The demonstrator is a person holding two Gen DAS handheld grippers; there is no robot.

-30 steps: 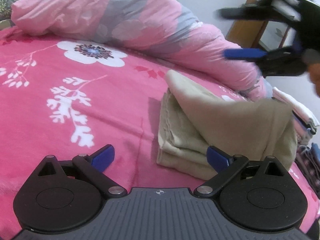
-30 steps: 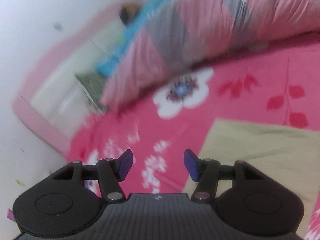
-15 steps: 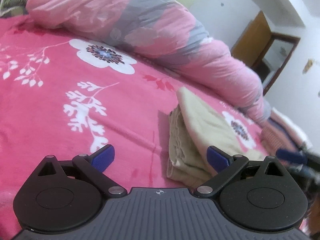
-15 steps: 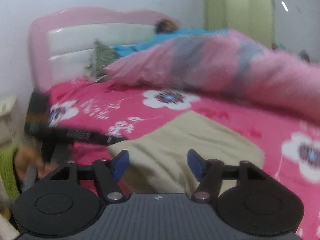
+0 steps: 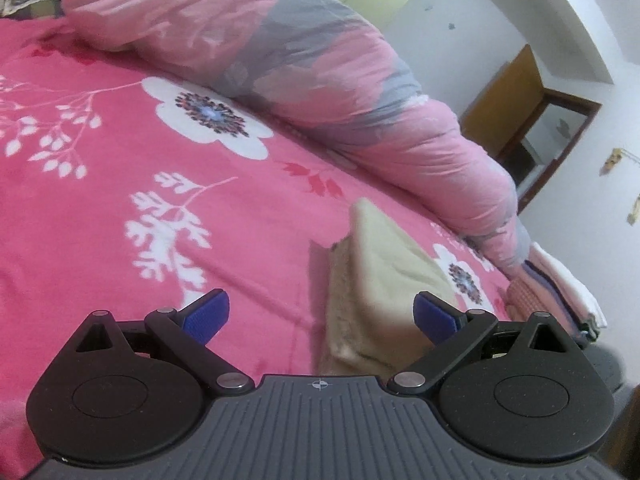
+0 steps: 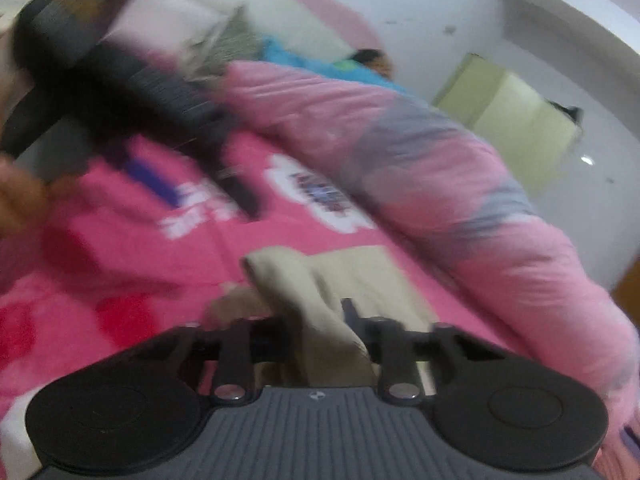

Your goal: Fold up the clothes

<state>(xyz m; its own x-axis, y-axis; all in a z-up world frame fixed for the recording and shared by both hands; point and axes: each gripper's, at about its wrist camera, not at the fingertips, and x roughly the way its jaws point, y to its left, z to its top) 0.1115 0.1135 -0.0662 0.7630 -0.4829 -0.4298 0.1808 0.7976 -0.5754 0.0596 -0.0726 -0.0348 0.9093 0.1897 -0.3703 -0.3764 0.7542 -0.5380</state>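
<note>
The right gripper [image 6: 316, 320], just closing, pinches the beige garment's [image 6: 320, 304] near edge; a thin grip could slip

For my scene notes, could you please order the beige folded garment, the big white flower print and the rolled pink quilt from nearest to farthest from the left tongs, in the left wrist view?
1. Beige folded garment, just ahead of the left tongs, toward their right.
2. Big white flower print, on the bedsheet farther ahead, left.
3. Rolled pink quilt, across the bed's far side.

A bed [image 5: 120, 208] spread with a hot-pink sheet printed with white flowers fills the room, a rolled pink-and-grey quilt [image 5: 320, 92] lying along its far side. Beyond it stand white walls [image 5: 500, 20], a pale yellow-green wardrobe [image 6: 516, 116] and a brown wooden door frame [image 5: 516, 92]. A pink-and-white padded headboard [image 6: 168, 12] shows blurred.
</note>
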